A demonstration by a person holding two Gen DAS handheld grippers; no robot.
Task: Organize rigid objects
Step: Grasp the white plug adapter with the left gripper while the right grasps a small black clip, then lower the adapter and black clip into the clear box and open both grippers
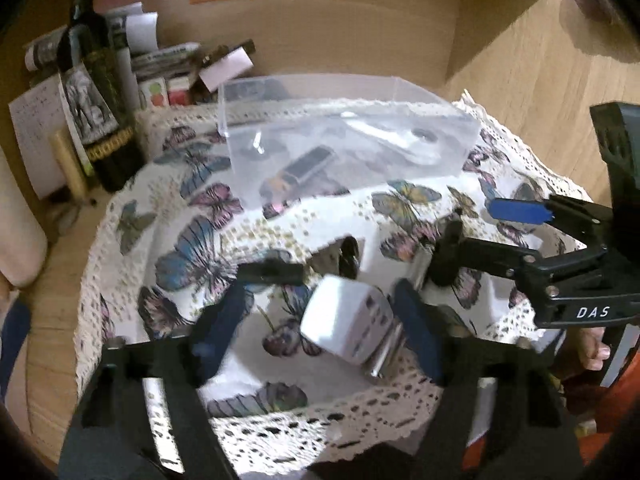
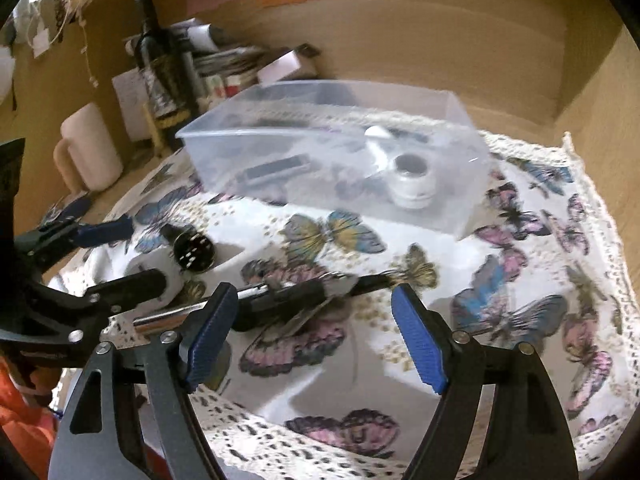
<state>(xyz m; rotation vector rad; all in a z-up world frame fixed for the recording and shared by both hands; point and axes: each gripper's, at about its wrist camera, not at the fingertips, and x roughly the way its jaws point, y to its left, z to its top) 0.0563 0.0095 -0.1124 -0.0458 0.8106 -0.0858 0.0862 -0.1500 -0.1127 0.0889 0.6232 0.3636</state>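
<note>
Your left gripper (image 1: 320,320) stands wide open; the white plug adapter (image 1: 348,326) lies between its pads, close to the right pad but not pinched. Your right gripper (image 2: 316,336) is open too, nothing held, with a dark metal tool (image 2: 288,296) lying on the cloth just ahead of its fingers.

Adapter: judged light, stiff, hard plastic, smooth and probably slippery. Its metal prongs (image 1: 384,356) point toward the near edge of the table. Take it across the 2 flat white sides, not on the prongs, or it may twist out.

Clear plastic bin (image 1: 348,136) sits toward the far edge of the table, open-topped, already holding a dark lighter-like item (image 1: 304,170) and a white cup-like piece (image 2: 412,180). Thin walls; it will likely slide if nudged.

Surface: butterfly-print cloth (image 1: 200,240) with a lace rim, soft and liable to bunch under a dragged finger. Lift, don't sweep.

Room: wooden alcove. A dark bottle (image 1: 100,92), papers and a pale mug (image 2: 88,152) crowd the far-left corner.
</note>
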